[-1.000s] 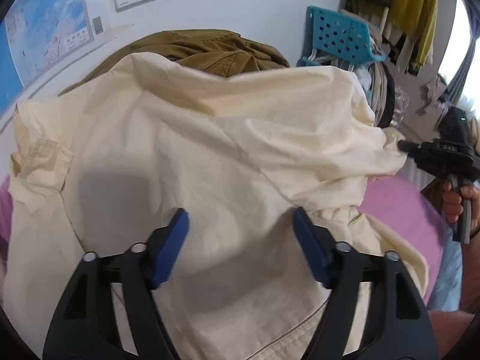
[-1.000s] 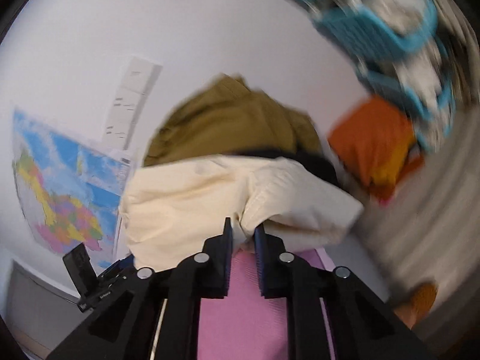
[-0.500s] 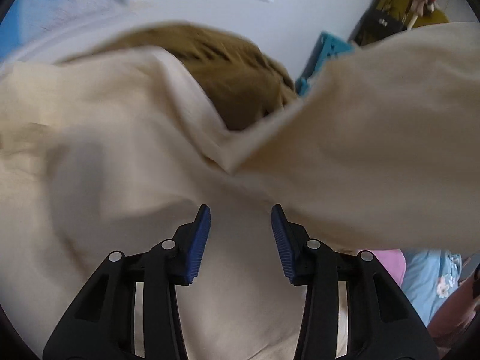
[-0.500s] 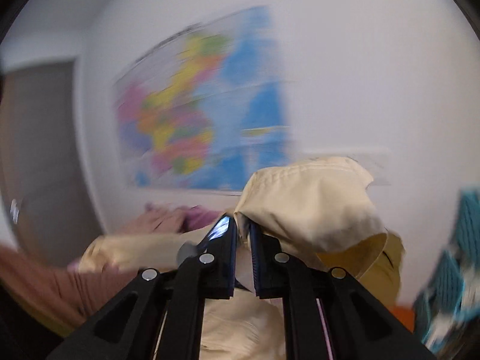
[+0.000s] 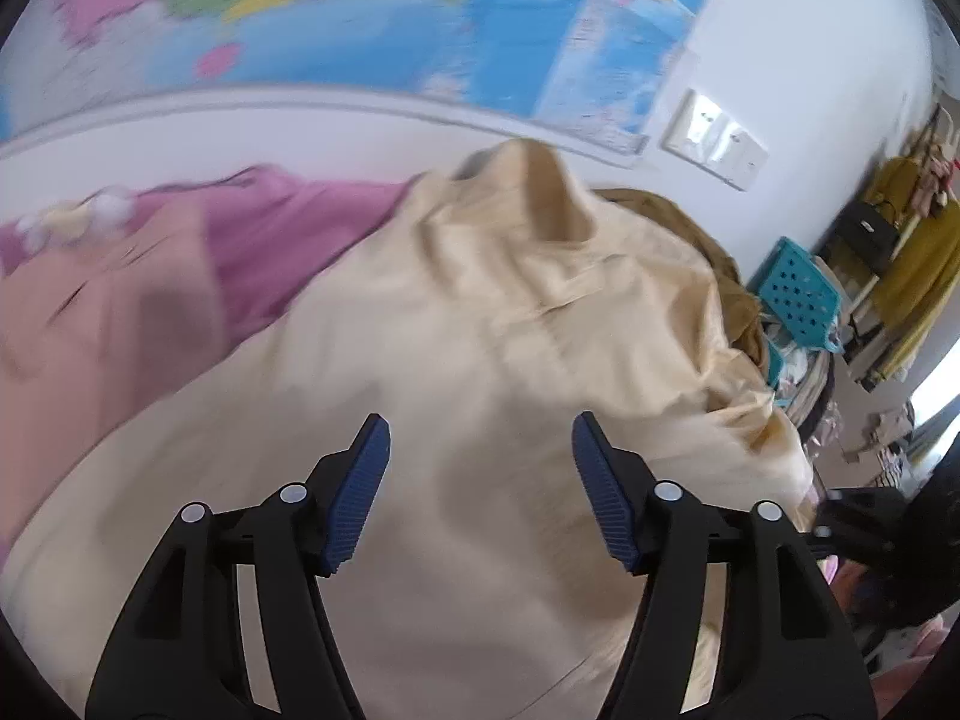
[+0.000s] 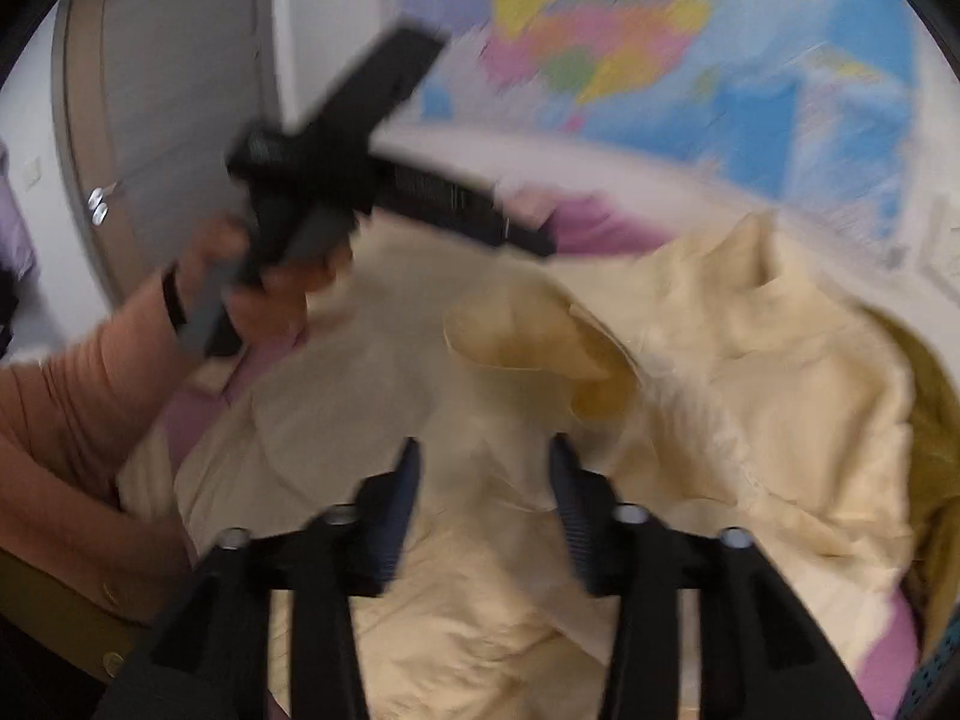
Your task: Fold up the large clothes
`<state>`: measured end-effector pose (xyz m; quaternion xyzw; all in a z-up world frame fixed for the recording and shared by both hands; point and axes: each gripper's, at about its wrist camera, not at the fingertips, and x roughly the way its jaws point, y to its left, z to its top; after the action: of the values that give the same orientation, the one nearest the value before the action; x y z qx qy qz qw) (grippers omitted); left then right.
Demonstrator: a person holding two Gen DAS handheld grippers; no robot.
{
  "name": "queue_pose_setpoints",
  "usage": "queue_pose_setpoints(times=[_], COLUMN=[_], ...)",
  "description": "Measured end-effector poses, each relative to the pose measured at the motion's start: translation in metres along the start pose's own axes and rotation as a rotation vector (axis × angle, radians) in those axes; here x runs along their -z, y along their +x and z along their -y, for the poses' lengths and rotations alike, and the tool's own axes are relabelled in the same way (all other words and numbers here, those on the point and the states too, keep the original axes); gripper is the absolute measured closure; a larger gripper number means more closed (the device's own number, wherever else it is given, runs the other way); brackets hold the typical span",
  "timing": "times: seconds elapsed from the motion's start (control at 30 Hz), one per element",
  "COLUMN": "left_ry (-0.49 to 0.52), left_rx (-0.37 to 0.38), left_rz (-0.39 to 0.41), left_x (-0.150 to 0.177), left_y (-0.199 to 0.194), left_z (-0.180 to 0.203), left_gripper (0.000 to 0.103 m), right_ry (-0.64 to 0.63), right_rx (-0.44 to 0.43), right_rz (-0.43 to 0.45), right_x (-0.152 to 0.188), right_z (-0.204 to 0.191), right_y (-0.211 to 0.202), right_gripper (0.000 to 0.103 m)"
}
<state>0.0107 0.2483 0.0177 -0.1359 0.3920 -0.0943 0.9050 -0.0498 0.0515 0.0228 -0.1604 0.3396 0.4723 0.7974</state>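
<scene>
The cream shirt point(image 5: 510, 360) lies crumpled in a heap on the pink bedsheet point(image 5: 282, 240), its collar end bunched up toward the wall with the world map point(image 5: 360, 18). At the heap's far right edge an olive-brown garment point(image 5: 714, 252) shows from behind it, and past that stands a teal perforated basket point(image 5: 798, 294) (the whole left wrist view is smeared by motion).

The left gripper point(image 5: 480, 480) hangs over the shirt's near part with its blue-padded jaws set well apart; they have just been opening, and nothing is caught between them, the cloth lying below. In the right wrist view that same tool shows as a black bar crossing above the shirt's left side, held by the left hand point(image 6: 264, 276) in a tan sleeve point(image 6: 78, 420).

The right gripper point(image 6: 483, 510) is also over the shirt, nearer its middle. Its jaws have just been opening and stand parted, with a loose cream fold in front of them but not pinched. A rolled sleeve cuff point(image 6: 528, 342) of the shirt lies just beyond its fingertips.
</scene>
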Motion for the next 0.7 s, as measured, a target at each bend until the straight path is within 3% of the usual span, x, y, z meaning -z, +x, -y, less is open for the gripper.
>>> queue_pose_setpoints(times=[0.07, 0.13, 0.2, 0.27, 0.33, 0.37, 0.5, 0.6, 0.7], left_ry=[-0.019, -0.008, 0.029, 0.07, 0.112, 0.141, 0.198, 0.203, 0.235], left_rx=[0.009, 0.009, 0.015, 0.037, 0.045, 0.043, 0.021, 0.011, -0.017], left_rz=[-0.016, -0.024, -0.028, -0.045, -0.068, -0.087, -0.182, -0.251, -0.272], left_x=[0.01, 0.019, 0.024, 0.031, 0.035, 0.037, 0.042, 0.045, 0.049], left_y=[-0.002, -0.005, 0.0, 0.004, 0.012, 0.019, 0.055, 0.076, 0.084], left_z=[-0.012, -0.016, -0.005, 0.005, 0.016, 0.023, 0.04, 0.043, 0.045], left_gripper=[0.035, 0.025, 0.021, 0.015, 0.013, 0.013, 0.012, 0.013, 0.021], right_ry=[-0.008, -0.032, -0.033, -0.011, 0.07, 0.144, 0.335, 0.372, 0.346], right_rx=[-0.03, -0.05, -0.067, -0.006, 0.135, 0.233, 0.404, 0.427, 0.5], right_rz=[-0.031, -0.028, 0.023, 0.092, 0.119, 0.098, -0.048, -0.139, -0.209], right_x=[0.0, 0.001, 0.002, 0.002, -0.002, -0.002, 0.006, 0.009, 0.006], right_z=[-0.005, -0.009, -0.005, 0.012, 0.05, 0.081, 0.163, 0.194, 0.21], right_y=[0.009, -0.002, -0.032, -0.063, -0.084, -0.088, -0.064, -0.03, -0.002], right_gripper=[0.044, 0.044, 0.044, 0.043, 0.043, 0.043, 0.043, 0.043, 0.045])
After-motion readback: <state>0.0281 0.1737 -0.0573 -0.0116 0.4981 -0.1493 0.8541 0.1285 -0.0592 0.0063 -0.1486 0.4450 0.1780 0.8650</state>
